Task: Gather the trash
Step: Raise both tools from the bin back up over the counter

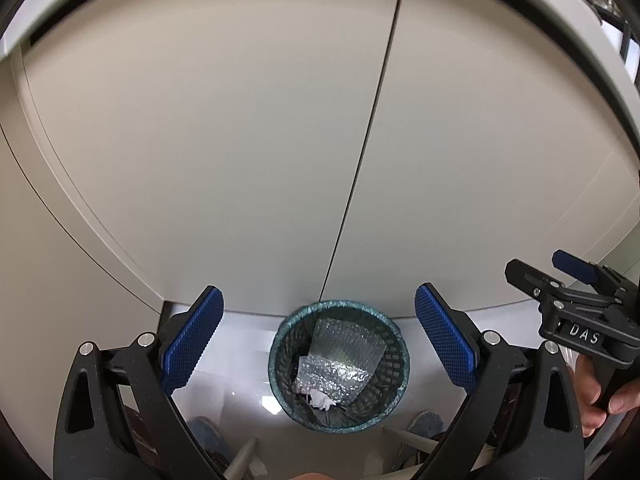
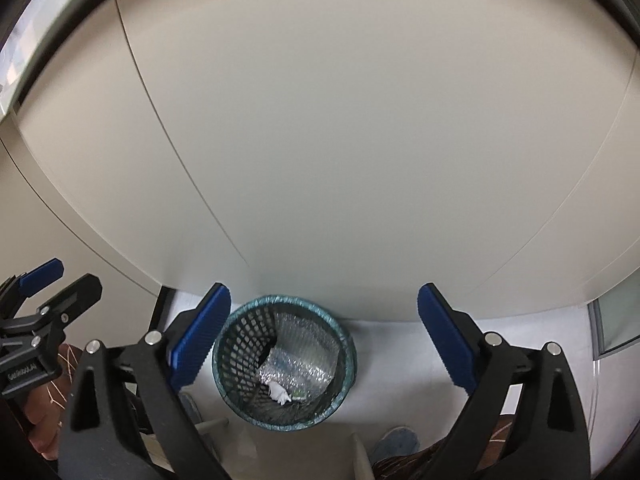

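Observation:
A black mesh waste bin (image 1: 288, 336) with a teal liner stands on the floor against the cabinet. It holds a sheet of bubble wrap (image 1: 344, 360) and a crumpled white paper (image 1: 322, 399). The bin also shows in the right wrist view (image 2: 240, 344), with the bubble wrap (image 2: 298, 360) and white paper (image 2: 279, 391) inside. My left gripper (image 1: 318, 340) is open and empty, high above the bin. My right gripper (image 2: 324, 338) is open and empty too, above the bin and a little to its right. The right gripper also shows at the right edge of the left wrist view (image 1: 560, 276).
Beige cabinet doors (image 1: 240, 160) fill the space behind the bin. The floor (image 2: 400, 360) around the bin is pale and glossy. The person's blue shoes (image 1: 426, 424) and a pale bar (image 1: 240, 460) lie near the bottom. A glass panel (image 2: 616, 320) stands at the right.

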Action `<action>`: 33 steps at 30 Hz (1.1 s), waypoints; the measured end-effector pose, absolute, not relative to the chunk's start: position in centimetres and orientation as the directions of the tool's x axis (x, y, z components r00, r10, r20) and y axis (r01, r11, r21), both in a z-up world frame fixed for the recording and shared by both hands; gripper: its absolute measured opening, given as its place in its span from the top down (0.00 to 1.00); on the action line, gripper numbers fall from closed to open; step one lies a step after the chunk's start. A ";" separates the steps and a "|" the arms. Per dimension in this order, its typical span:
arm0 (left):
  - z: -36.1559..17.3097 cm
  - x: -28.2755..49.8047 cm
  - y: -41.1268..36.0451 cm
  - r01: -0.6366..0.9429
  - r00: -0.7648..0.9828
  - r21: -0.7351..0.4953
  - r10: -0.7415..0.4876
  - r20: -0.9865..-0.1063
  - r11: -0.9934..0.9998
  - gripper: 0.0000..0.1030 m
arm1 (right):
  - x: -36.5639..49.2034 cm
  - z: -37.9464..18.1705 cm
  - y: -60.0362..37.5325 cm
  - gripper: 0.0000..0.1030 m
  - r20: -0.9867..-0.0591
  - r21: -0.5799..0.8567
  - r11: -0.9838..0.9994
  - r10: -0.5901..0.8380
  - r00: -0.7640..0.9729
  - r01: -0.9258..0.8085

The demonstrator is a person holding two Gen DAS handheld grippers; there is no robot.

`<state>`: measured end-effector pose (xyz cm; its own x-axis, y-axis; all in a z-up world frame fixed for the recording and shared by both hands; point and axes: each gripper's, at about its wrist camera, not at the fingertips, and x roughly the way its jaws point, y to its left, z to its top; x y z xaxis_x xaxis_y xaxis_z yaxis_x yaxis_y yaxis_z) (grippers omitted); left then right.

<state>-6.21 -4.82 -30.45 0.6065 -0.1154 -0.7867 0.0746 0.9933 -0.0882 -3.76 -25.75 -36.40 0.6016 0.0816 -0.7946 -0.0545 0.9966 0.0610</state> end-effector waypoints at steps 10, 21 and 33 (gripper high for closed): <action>-24.0 -7.3 -4.8 0.057 0.663 -0.070 -0.090 -0.743 0.996 0.08 | -4.7 -29.3 -26.0 0.12 -0.731 0.036 0.997 0.075 0.678 -0.072; -17.3 -8.0 -4.7 0.043 0.710 -0.067 -0.077 -0.700 0.997 0.08 | -5.4 -22.2 -26.8 0.12 -0.669 0.042 0.997 0.076 0.739 -0.064; -9.4 -7.2 -4.5 0.024 0.753 -0.061 -0.058 -0.655 0.998 0.08 | -6.3 -11.9 -26.8 0.12 -0.598 0.025 0.998 0.055 0.799 -0.049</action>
